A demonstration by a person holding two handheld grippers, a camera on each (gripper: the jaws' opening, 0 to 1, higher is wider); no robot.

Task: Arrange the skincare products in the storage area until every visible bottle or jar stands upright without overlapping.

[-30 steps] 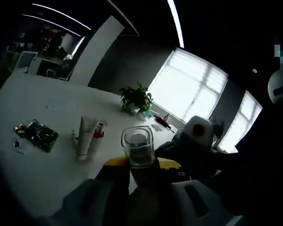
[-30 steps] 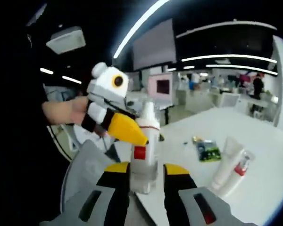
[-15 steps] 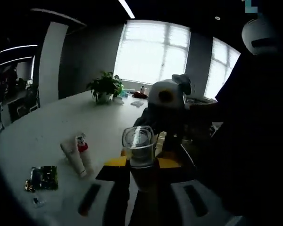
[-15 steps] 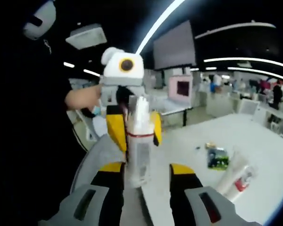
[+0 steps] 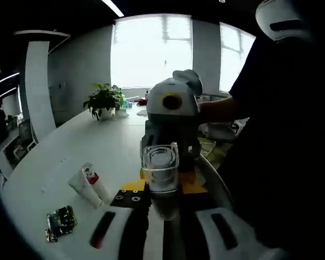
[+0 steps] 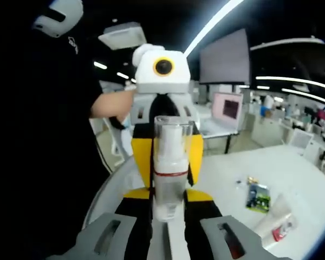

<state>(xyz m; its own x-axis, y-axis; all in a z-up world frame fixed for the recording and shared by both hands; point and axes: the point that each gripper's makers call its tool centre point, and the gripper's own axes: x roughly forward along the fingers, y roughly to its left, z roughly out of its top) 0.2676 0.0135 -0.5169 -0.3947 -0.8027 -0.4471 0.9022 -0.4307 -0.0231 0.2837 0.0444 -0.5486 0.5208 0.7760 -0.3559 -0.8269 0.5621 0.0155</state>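
Observation:
A clear pump bottle (image 6: pixel 169 179) with a clear cap and a red band stands upright between my two grippers, above the white table's near edge. My right gripper (image 6: pixel 168 203) is shut on its lower part. My left gripper (image 6: pixel 169 157) faces it head on, yellow fingers (image 6: pixel 142 157) flanking the bottle's upper body. In the left gripper view the same bottle (image 5: pixel 160 169) sits between the tips of my left gripper (image 5: pixel 161 187), shut on it, with my right gripper's white body (image 5: pixel 172 100) just behind. Two white tubes (image 5: pixel 88 184) with a red cap lie on the table (image 5: pixel 97 143).
A green packet (image 5: pixel 62 219) lies near the tubes (image 6: pixel 276 225), also seen as the packet (image 6: pixel 257 197) in the right gripper view. A potted plant (image 5: pixel 103 100) stands at the table's far end. A person's hand (image 6: pixel 115 103) and dark sleeve hold the grippers. Desks and screens stand behind.
Both views have swung round, so the two grippers now face each other head on across the bottle. The bottle stands straighter and is centred between the jaws. The tubes and packet have not moved.

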